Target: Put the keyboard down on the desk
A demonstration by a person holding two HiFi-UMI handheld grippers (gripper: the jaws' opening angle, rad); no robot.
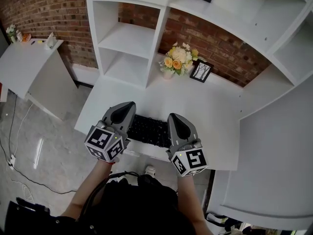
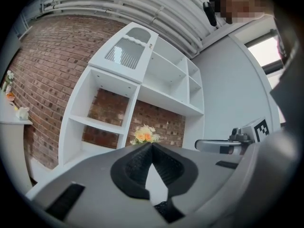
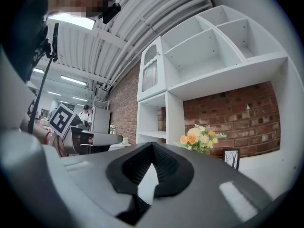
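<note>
The keyboard (image 1: pixel 149 130) looks light, stiff and flat, I'd say. The left gripper (image 1: pixel 128 106) and right gripper (image 1: pixel 174 117) have jaws clamped on its nine and three o'clock ends, a balanced hold.

Head cam is looking steeply down from above onto the table (image 1: pixel 210 111). Both gripper cams are sitting low, close behind their jaws, facing forward and up. All three views are sharing the flowers (image 1: pixel 179 58) and the shelf unit (image 1: pixel 128 38).

Bright, even indoor light; the white desk (image 1: pixel 215 116) looks slightly washed out. A glare streak lies on the floor (image 1: pixel 39 153). The ceiling strip light (image 3: pixel 71 20) and window (image 2: pixel 266 56) are blown out. Heavy fisheye bending, black vignette corners, soft foreground.
</note>
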